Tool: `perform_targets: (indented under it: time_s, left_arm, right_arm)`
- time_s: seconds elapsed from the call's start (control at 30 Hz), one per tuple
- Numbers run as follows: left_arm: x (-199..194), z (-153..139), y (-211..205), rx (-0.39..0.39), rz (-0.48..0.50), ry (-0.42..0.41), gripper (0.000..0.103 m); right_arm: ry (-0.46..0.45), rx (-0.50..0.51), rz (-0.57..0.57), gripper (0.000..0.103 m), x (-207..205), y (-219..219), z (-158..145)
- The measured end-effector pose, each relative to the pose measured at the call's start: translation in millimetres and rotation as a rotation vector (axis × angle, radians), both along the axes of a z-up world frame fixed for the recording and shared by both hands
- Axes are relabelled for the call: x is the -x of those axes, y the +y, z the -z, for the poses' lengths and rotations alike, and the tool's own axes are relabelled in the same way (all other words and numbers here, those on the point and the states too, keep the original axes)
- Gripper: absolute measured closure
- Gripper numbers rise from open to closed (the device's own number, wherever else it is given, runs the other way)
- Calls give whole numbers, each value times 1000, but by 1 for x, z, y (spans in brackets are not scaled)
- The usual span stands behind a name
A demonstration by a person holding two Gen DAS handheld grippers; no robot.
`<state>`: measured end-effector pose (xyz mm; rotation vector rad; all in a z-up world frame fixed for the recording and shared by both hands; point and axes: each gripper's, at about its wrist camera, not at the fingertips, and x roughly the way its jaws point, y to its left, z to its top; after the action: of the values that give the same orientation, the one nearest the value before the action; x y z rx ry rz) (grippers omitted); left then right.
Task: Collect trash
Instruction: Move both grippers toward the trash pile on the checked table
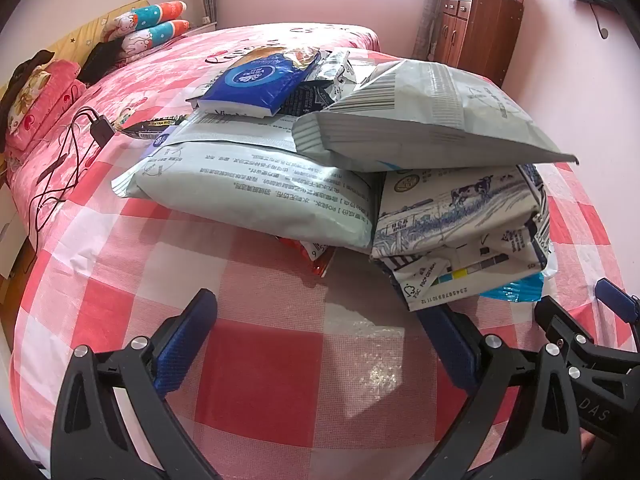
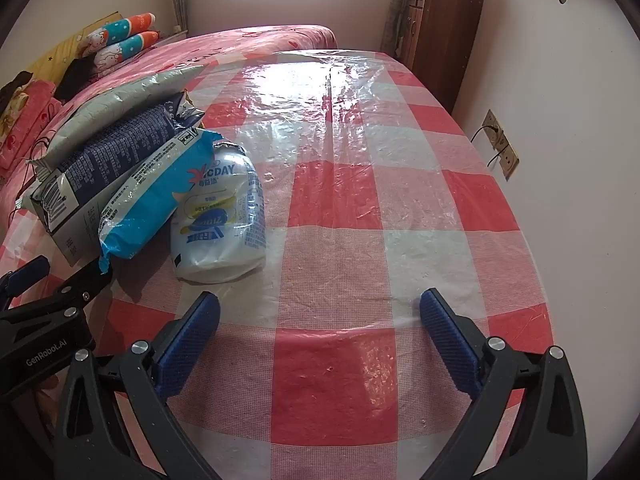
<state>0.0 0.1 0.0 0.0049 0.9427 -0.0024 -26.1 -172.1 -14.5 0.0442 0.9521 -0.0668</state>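
A heap of empty packaging lies on the red-and-white checked table [image 1: 260, 360]. In the left wrist view I see a large grey pouch [image 1: 256, 196], a second grey pouch [image 1: 432, 116] on top, a flattened milk carton [image 1: 460, 232] and a blue tissue pack [image 1: 252, 84]. My left gripper [image 1: 320, 320] is open and empty, just short of the heap. In the right wrist view a white plastic bottle [image 2: 220, 220] lies on its side beside a light blue wrapper [image 2: 148, 204] and a dark blue carton [image 2: 108, 160]. My right gripper [image 2: 320, 312] is open and empty, to the right of the bottle.
A bed [image 1: 140, 92] with pink bedding and pillows lies behind the table, with a black charger and cable [image 1: 96, 128] on it. A brown cabinet [image 2: 444, 28] stands by the far wall. Wall sockets [image 2: 500, 144] are on the right.
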Motion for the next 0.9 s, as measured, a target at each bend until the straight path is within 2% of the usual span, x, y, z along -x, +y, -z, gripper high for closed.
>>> perform_targets:
  time_s: [0.43, 0.67, 0.9]
  left_arm:
    - [3, 0, 1, 4, 16, 3, 4]
    - [26, -12, 10, 41, 31, -39, 4]
    - [56, -39, 15, 28, 70, -128, 4]
  right_arm:
    - [4, 3, 31, 5, 4, -1, 0]
    - [-85, 32, 32, 5, 42, -1, -16]
    - [-161, 58, 51, 5, 68, -5, -47]
